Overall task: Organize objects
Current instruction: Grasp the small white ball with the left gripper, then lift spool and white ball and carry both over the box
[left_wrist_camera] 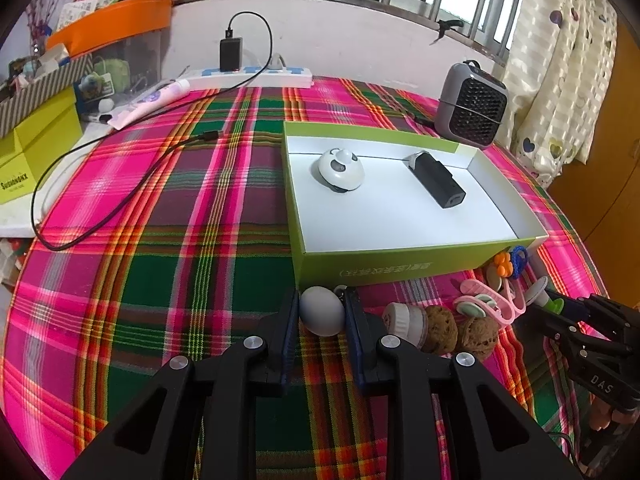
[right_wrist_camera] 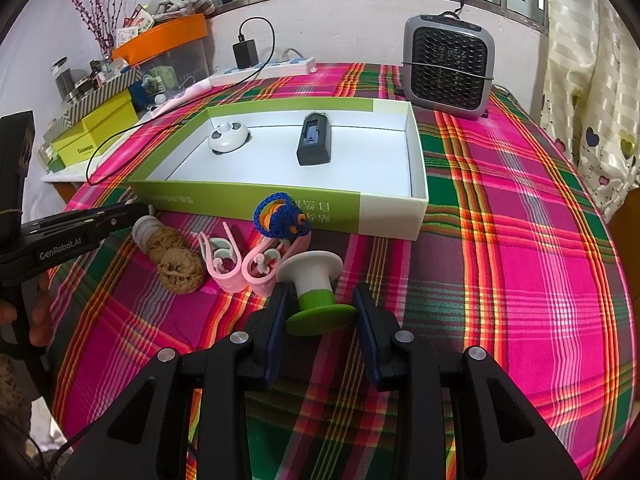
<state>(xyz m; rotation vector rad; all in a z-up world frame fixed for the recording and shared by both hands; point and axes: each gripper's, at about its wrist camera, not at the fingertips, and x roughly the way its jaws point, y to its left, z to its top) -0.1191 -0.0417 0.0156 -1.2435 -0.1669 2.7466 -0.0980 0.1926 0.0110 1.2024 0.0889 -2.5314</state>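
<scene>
My left gripper (left_wrist_camera: 323, 300) is shut on a white egg-shaped object (left_wrist_camera: 322, 314) resting on the plaid cloth, just in front of the green box (left_wrist_camera: 400, 260). My right gripper (right_wrist_camera: 320, 298) is shut on the green base of a green-and-white spool (right_wrist_camera: 314, 280), which lies on the cloth to the right. The shallow box (right_wrist_camera: 240, 200) holds a white panda-shaped item (left_wrist_camera: 338, 170) and a black device (left_wrist_camera: 438, 180). Between the grippers lie two walnuts (left_wrist_camera: 440, 330), a white ribbed cap (left_wrist_camera: 404, 320), pink clips (right_wrist_camera: 224, 268) and a blue crocheted piece (right_wrist_camera: 280, 216).
A grey heater (right_wrist_camera: 448, 64) stands behind the box at the right. At the back, against the wall, lies a power strip (left_wrist_camera: 256, 74) with a charger; its black cable (left_wrist_camera: 100, 216) loops over the cloth's left side. Yellow-green boxes (left_wrist_camera: 36, 144) and clutter fill the left.
</scene>
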